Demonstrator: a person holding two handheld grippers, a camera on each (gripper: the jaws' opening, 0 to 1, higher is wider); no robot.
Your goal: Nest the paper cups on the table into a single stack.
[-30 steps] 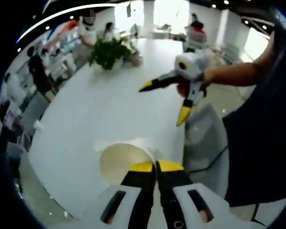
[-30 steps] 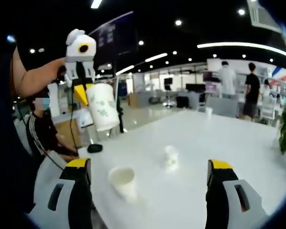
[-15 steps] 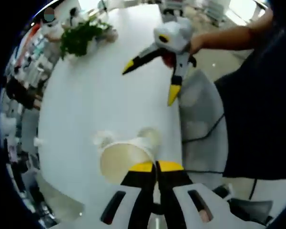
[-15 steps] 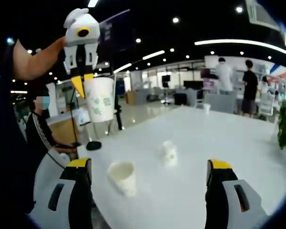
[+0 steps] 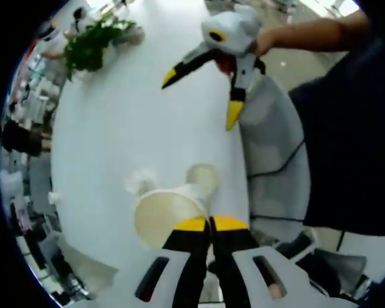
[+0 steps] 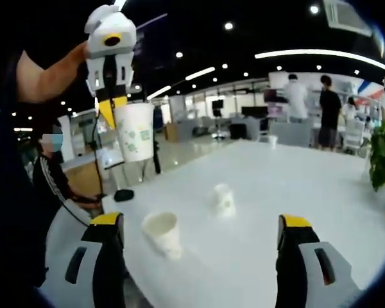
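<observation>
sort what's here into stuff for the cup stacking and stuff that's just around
For the job:
- held paper cup, pinched at its rim by the left gripper
- upright cup on the white table
- tipped cup further back
- right gripper, open

Just around:
- potted plant
- grey chair
- small black object near the table edge

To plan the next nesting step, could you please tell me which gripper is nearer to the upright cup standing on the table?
Left. The left gripper, holding a cup, hangs above the upright cup; the right gripper is open, held back from it.
</observation>
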